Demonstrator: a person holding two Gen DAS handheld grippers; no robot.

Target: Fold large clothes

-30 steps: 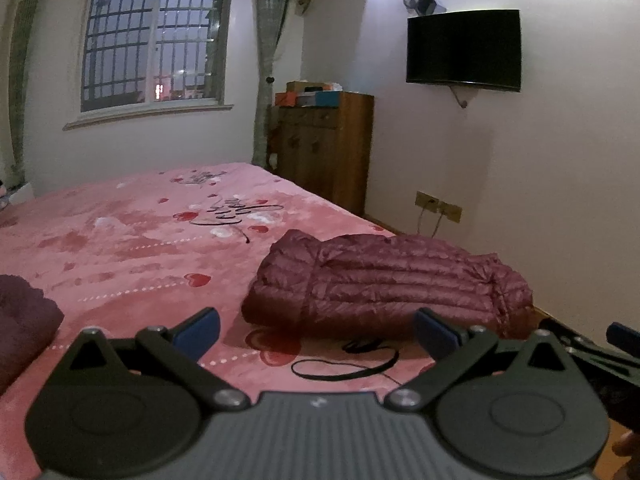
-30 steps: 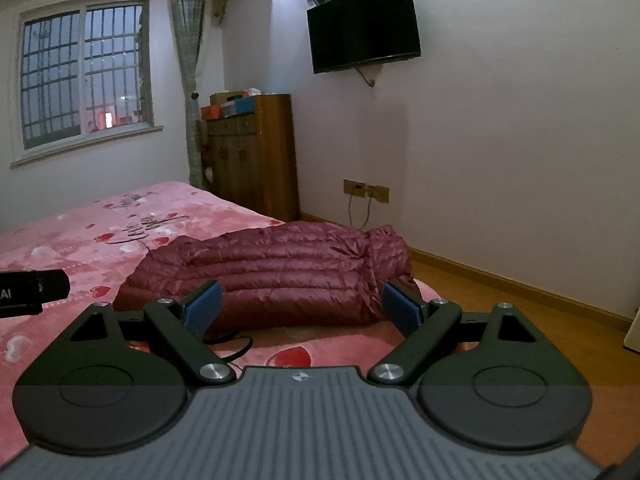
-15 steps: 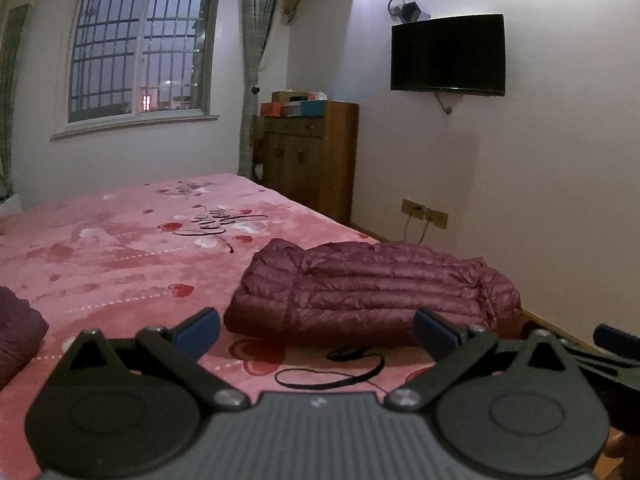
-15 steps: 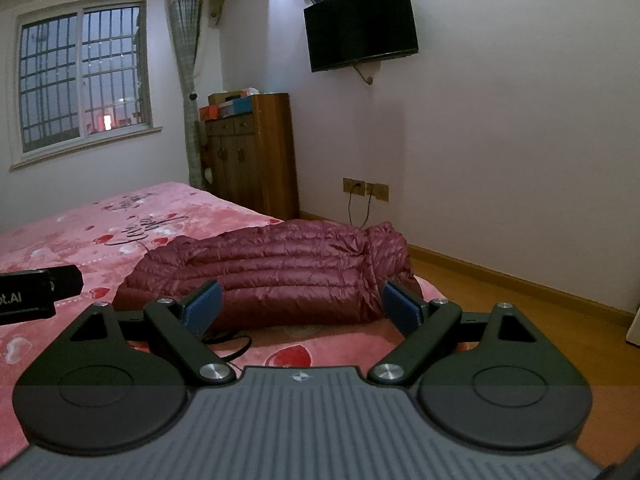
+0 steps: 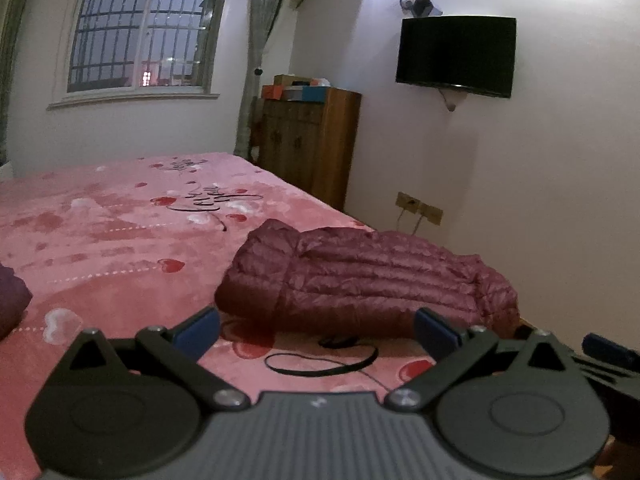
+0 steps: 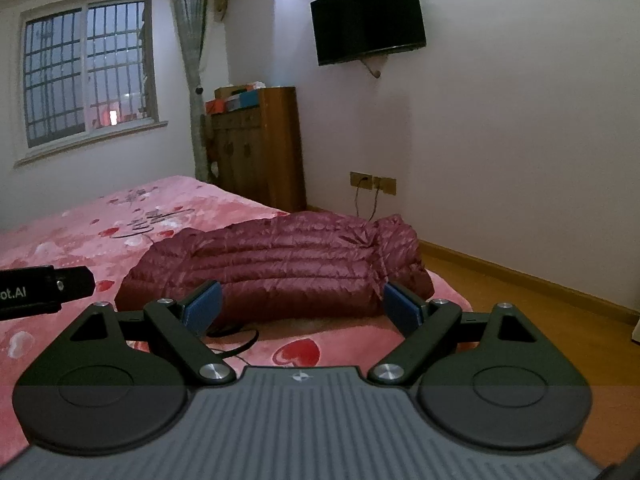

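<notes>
Fingers spread wide on the left gripper (image 5: 316, 330), blue pads well apart, nothing between them, and it hangs above the pink bed (image 5: 100, 248) short of the garment. Off at the far left edge of the left wrist view sits a dark purple bundle (image 5: 12, 300), only partly in frame. Moving right, we've got the maroon puffer jacket (image 5: 368, 280), folded into a long roll and lying near the bed's right edge, close to the corner. Its long axis runs left to right across both views, roughly crosswise to the fingers. From the left camera the rounded, bulkier end points left toward the middle of the bed, and the other end points right toward the wall with the sockets (image 5: 420, 208). Just in front of the jacket lies a thin black cord loop (image 5: 320, 364), flat on the bedspread.

Over to the right gripper (image 6: 302, 306): fingers likewise wide open, empty, lined up facing the jacket's near side (image 6: 280, 268) but apart from it. In this view the gathered, crumpled end of the roll sits at the right, by the bed edge above the wooden floor (image 6: 540, 328). Behind stands a wooden cabinet (image 6: 260, 148), and a dark television (image 6: 368, 16) is mounted on the wall.
</notes>
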